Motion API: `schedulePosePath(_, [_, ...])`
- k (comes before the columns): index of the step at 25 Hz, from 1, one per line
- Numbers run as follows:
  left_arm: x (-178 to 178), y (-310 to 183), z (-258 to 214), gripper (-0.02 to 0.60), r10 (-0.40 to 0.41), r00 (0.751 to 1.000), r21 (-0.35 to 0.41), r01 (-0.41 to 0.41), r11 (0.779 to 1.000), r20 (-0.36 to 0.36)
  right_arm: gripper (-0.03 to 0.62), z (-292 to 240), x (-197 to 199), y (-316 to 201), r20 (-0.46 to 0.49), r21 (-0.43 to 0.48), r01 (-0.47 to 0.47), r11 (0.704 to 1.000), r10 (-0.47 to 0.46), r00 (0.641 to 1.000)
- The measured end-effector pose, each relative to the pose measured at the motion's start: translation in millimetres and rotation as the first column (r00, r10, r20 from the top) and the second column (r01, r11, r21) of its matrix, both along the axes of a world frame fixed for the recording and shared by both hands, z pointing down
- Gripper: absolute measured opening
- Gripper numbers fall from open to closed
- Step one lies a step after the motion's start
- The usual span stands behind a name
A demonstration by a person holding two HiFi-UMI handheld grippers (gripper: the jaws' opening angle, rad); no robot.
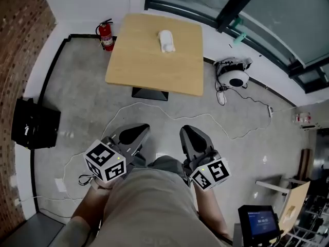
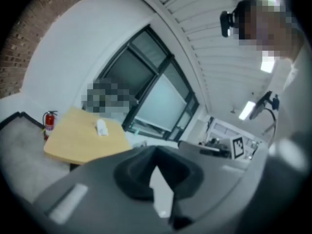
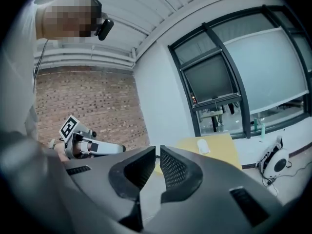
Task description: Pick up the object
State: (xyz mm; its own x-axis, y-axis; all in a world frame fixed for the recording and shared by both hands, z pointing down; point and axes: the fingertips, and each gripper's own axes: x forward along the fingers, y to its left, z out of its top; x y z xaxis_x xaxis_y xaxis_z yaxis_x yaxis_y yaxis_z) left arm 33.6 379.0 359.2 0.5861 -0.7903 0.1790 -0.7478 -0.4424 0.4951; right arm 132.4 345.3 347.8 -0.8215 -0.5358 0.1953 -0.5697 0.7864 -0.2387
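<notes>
My left tool (image 1: pixel 139 131) and right tool (image 1: pixel 186 133), held low before my body, are well apart from the tabletop (image 1: pixel 149 68). Both pairs of jaws are narrow, closed together and empty. The white object (image 1: pixel 166 40) lies on the tabletop near its far edge. A fire extinguisher (image 1: pixel 106 35) stands on the floor beside it.

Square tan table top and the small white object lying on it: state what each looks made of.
Square tan table top: probably wood or wood-look laminate with a matte finish. The colour is an even light brown, there is no glare, and the edge is thin and flat.
Small white object: possibly soft plastic or cloth. It is dull white with a rounded, slightly lumpy outline, but too small to tell for certain.
</notes>
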Motion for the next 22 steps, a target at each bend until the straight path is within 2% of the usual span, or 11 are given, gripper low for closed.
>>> schedulePosePath(5, [-44, -72, 20, -0.009, -0.041, 0.999, -0.067, 0.039, 0.997, -0.027, 0.012, 25, -41, -78, -0.019, -0.069, -0.006, 0.998, 0.005, 1.0])
schedulePosePath(8, [-61, -124, 42, -0.009, -0.061, 0.998, -0.11, 0.06, 0.992, -0.009, 0.012, 42, -55, -138, 0.015, -0.121, 0.005, 0.993, -0.004, 1.0])
schedulePosePath(12, [-77, -205, 50, -0.008, -0.099, 0.995, -0.133, 0.1, 0.986, 0.009, 0.014, 51, -67, -226, 0.017, -0.129, 0.039, 0.991, -0.037, 0.999])
schedulePosePath(14, [-76, -243, 45, -0.005, -0.103, 0.994, -0.137, 0.108, 0.985, 0.04, 0.014, 49, -68, -268, 0.022, -0.139, 0.055, 0.989, -0.052, 0.998])
schedulePosePath(16, [-67, -281, 42, 0.064, -0.077, 0.994, -0.145, 0.088, 0.986, 0.082, 0.014, 43, -65, -311, 0.023, -0.145, 0.066, 0.987, -0.063, 0.998])
schedulePosePath(19, [-60, -342, 48, 0.119, -0.031, 0.987, -0.159, 0.056, 0.986, 0.155, 0.014, 46, -64, -371, 0.003, -0.159, 0.074, 0.985, -0.074, 0.997])
schedulePosePath(22, [-68, -388, 57, 0.124, 0.002, 0.97, -0.157, 0.037, 0.987, 0.241, 0.014, 53, -66, -410, -0.023, -0.17, 0.049, 0.984, -0.054, 0.998])
